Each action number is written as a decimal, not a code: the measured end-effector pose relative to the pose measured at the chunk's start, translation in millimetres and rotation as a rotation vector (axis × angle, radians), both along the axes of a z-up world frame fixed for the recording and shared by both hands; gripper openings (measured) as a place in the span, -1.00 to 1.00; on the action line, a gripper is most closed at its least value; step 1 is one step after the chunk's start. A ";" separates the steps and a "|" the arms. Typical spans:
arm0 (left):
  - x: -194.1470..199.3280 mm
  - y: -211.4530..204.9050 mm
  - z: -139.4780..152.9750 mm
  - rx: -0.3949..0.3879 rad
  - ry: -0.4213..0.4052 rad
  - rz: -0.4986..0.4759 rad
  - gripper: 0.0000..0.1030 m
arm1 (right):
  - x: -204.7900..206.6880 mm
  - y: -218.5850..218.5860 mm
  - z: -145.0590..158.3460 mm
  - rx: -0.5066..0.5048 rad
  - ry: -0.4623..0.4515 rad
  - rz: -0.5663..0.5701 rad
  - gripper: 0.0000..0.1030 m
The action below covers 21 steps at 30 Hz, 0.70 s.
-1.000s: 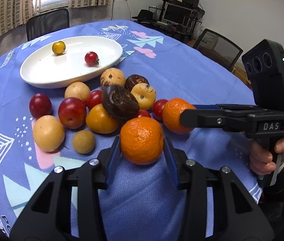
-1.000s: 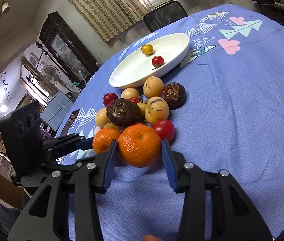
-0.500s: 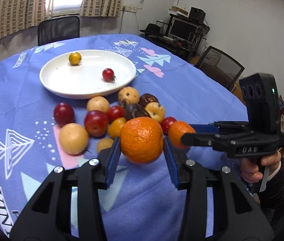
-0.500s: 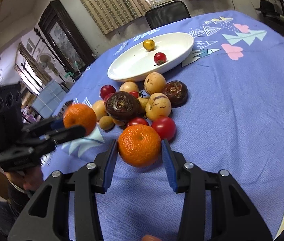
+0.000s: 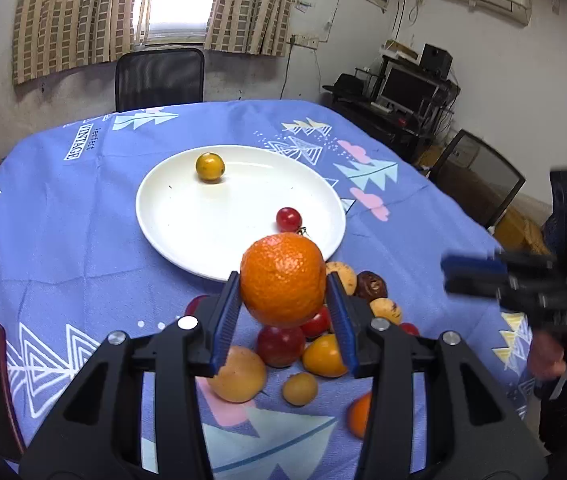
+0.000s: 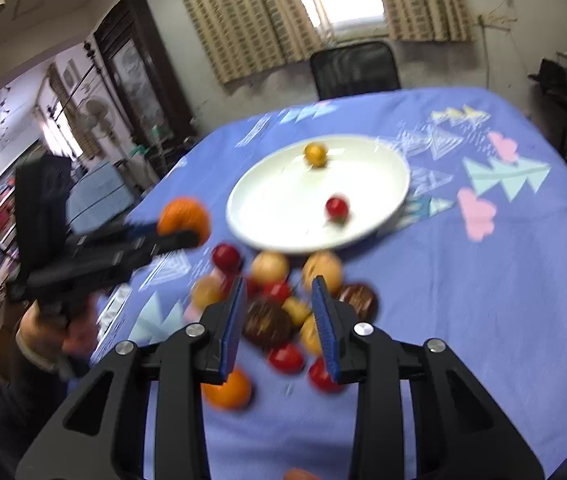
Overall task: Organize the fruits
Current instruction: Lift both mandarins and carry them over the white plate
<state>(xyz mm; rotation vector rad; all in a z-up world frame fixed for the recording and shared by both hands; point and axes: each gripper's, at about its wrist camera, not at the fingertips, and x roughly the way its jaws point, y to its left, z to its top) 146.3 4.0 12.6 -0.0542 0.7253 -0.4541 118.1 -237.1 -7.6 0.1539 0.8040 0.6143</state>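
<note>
Both grippers have risen since half a second ago, and the right gripper no longer holds its orange, which now lies on the desk just below its left finger. Its fingers stand apart with nothing between them, above the fruit pile. The left gripper has its fingers clamped on the other orange, lifted above the pile with the white plate just beyond its fingers

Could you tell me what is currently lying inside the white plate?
The white plate holds two small fruits: a yellow one near its far rim and a red one nearer the pile. The held orange covers part of the plate's near rim.
</note>
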 end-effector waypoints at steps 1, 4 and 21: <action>-1.6 0.8 0.1 0.000 -0.008 -0.008 -0.15 | -7.6 0.9 -2.7 -0.005 0.012 0.015 -0.33; -2.2 1.5 -1.6 0.004 -0.012 -0.014 -0.15 | -28.9 15.6 -18.9 -0.039 0.062 0.067 -0.33; -17.6 19.9 8.0 -0.057 -0.050 -0.010 -0.15 | -33.2 101.7 -58.2 -0.347 0.013 0.075 0.11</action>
